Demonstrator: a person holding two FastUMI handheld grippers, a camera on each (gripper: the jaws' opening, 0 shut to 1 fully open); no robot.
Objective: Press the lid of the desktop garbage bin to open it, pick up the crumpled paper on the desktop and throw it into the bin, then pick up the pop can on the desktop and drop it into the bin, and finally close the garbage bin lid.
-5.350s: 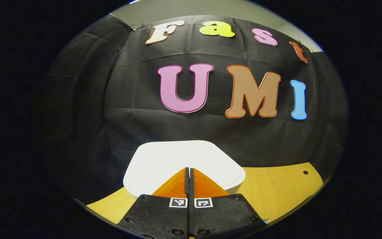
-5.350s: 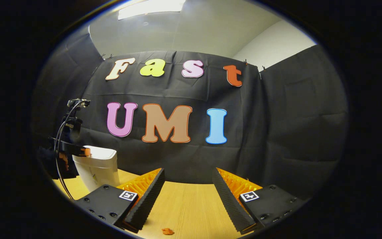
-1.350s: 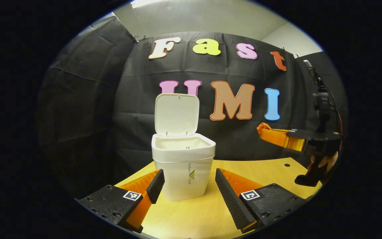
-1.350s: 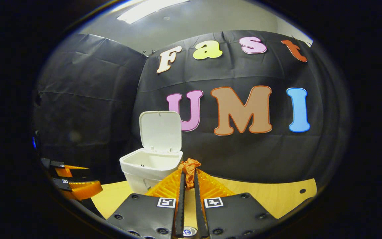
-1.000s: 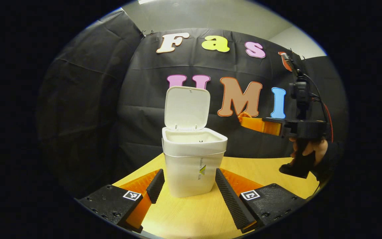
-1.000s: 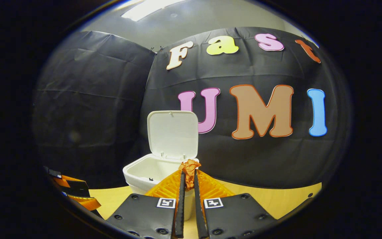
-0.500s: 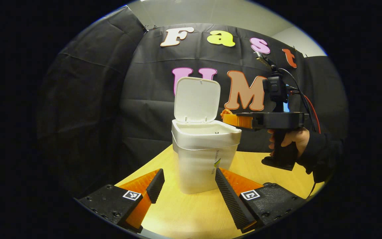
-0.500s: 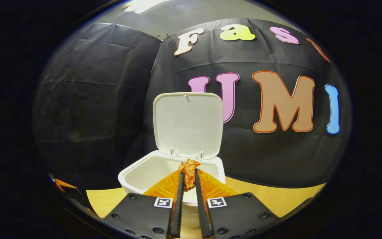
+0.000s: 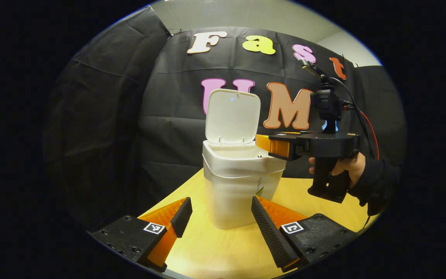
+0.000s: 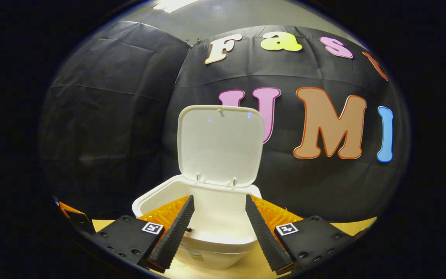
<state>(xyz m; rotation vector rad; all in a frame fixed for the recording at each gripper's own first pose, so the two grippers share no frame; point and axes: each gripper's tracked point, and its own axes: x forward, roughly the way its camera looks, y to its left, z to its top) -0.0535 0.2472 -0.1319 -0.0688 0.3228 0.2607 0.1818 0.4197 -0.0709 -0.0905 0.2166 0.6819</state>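
Right gripper (image 10: 219,201) gapes above the bin (image 10: 207,236), lid (image 10: 220,145) upright behind.

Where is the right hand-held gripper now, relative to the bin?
In the left gripper view, the right hand-held gripper is at the right, fingers reaching over the bin's open top, beside the raised lid.

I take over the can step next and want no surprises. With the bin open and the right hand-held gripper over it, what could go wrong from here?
The right hand-held gripper hangs open low over the bin; pulling back carelessly could catch a finger on the rim and tip it.

The lid stands upright just behind those fingers, so lifting forward could knock it shut.

The left hand-held gripper sits open close to the bin's base; a nudge could slide the bin on the table.
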